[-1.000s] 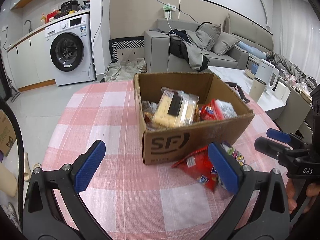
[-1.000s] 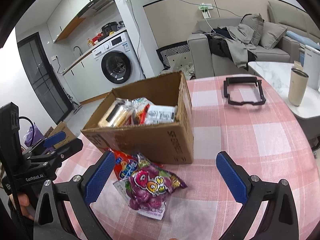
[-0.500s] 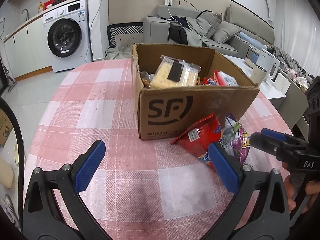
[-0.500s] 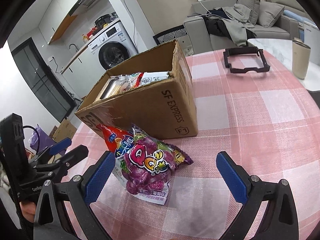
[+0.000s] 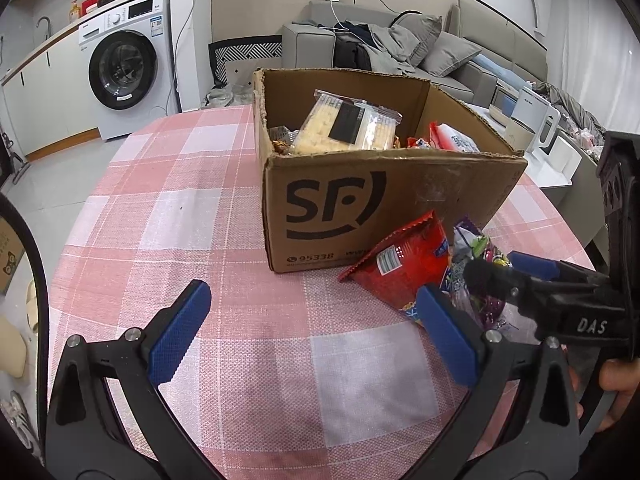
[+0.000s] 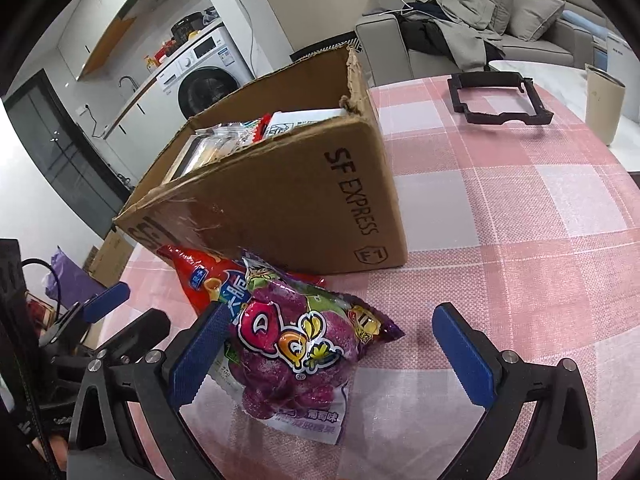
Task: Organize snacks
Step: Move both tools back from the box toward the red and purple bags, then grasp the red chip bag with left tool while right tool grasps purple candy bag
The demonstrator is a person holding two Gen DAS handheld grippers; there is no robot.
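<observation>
A brown SF cardboard box [image 5: 360, 200] stands on the pink checked tablecloth [image 5: 200, 208], holding a cracker pack [image 5: 348, 128] and other snacks. A red snack bag [image 5: 404, 268] and a purple candy bag [image 6: 296, 344] lie on the cloth against the box's front. My left gripper [image 5: 316, 328] is open and empty, low over the cloth, with the red bag by its right finger. My right gripper [image 6: 336, 348] is open around the purple bag, its left finger [image 6: 200, 352] against the bag's edge. The box [image 6: 280, 200] sits just beyond.
A black frame [image 6: 496, 96] and a beige cup [image 6: 604, 104] sit at the table's far right. A washing machine [image 5: 128, 64] and a grey sofa [image 5: 400, 48] stand beyond the table. The table edge curves close on my left.
Both grippers have moved down and forward towards the bags in front of the box. The right gripper now straddles the purple bag. Both stayed open.
</observation>
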